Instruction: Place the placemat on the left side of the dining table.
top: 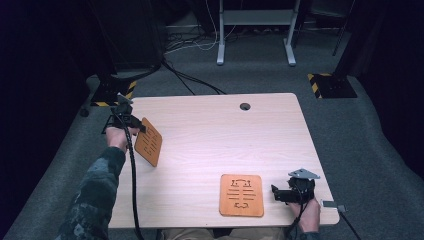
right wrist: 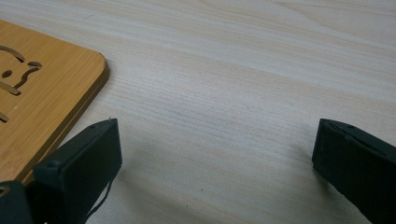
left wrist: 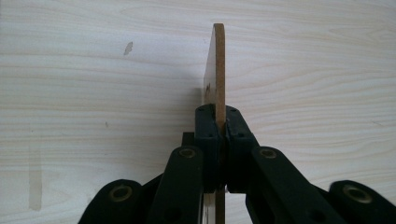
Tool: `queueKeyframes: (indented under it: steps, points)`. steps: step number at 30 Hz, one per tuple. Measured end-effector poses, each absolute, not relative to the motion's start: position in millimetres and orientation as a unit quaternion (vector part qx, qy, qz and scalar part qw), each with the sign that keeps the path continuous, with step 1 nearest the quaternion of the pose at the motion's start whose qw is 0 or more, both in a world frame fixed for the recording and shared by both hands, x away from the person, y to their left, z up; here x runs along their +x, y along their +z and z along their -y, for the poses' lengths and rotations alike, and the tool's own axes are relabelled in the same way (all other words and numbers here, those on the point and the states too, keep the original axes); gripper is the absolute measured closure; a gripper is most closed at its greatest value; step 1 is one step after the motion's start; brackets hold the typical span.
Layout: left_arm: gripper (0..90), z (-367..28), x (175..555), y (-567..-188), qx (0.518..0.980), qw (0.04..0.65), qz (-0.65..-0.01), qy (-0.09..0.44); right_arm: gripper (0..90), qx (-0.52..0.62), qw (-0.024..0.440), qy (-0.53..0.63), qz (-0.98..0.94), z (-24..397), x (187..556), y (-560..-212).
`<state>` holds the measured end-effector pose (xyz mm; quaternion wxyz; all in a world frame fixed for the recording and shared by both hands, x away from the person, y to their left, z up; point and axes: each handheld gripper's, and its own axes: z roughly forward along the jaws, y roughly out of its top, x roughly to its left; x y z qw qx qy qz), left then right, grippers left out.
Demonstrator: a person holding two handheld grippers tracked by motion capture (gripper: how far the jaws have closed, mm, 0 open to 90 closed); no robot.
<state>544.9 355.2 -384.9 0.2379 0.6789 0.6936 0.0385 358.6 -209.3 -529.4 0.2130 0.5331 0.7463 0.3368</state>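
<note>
Two thin orange-brown wooden boards with cut-out slots are on the pale wooden table (top: 210,135). One board (top: 149,141) is lifted at the table's left, tilted, with my left gripper (top: 134,125) shut on its edge. In the left gripper view that board (left wrist: 215,65) stands edge-on between the pads (left wrist: 208,133). The second board (top: 242,194) lies flat near the front edge. My right gripper (top: 275,192) rests just right of it, jaws wide open with nothing between them. In the right gripper view (right wrist: 217,149) the flat board's corner (right wrist: 51,93) lies beside the left jaw.
A round cable hole (top: 245,106) sits near the table's far edge. Grey carpet surrounds the table, with a white desk frame (top: 255,30) and cables behind. Yellow-black striped stand bases (top: 330,85) sit on the floor at the far left and right.
</note>
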Motion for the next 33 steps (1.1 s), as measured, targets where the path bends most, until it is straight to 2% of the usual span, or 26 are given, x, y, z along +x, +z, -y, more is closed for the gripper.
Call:
queueKeyframes:
  steps: [20,23,33]
  points:
    - [86.5,-363.7,548.9,-391.2,0.674,0.247,-0.696,0.020,0.5,0.533,0.213,0.335,-0.747,208.8,358.4,-529.4]
    - [86.5,-363.3,548.4,-393.9,0.662,0.261,-0.703,0.010,0.4,0.532,0.214,0.334,-0.748,208.7,358.5,-529.4]
    - [86.2,-364.3,548.4,-394.8,0.669,0.259,-0.697,0.011,0.5,0.532,0.214,0.334,-0.748,208.8,358.4,-529.4]
